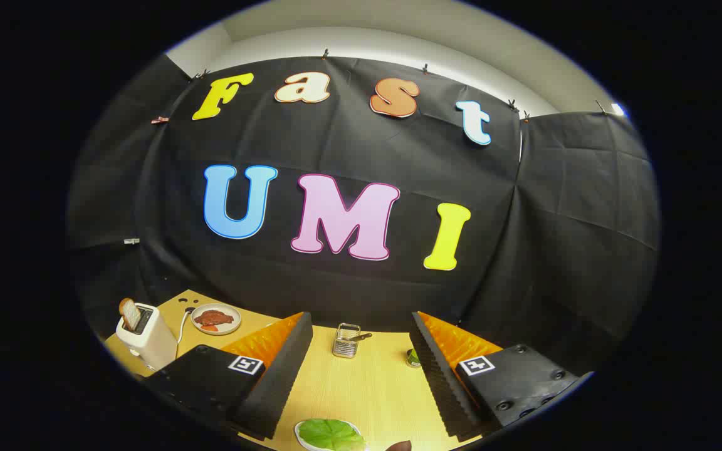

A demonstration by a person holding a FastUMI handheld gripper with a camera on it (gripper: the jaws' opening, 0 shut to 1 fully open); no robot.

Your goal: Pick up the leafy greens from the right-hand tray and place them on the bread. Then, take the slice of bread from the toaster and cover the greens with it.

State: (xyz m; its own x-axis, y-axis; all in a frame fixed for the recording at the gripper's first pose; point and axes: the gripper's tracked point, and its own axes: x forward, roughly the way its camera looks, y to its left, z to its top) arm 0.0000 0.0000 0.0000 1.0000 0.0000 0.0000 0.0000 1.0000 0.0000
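Two fingers of your gripper [361,376] spread wide, holding nothing; bare wooden table [367,388] between them, leafy greens [331,433] nearer you, toaster [146,335] off left.

Tongs [361,376]: ridged inner faces, square coded marker on each black screwed mount.

There is one white toaster [148,341] with one slice of bread [129,313], two small round plates [215,319], one green leaf [331,433] and one little wire basket [346,341].
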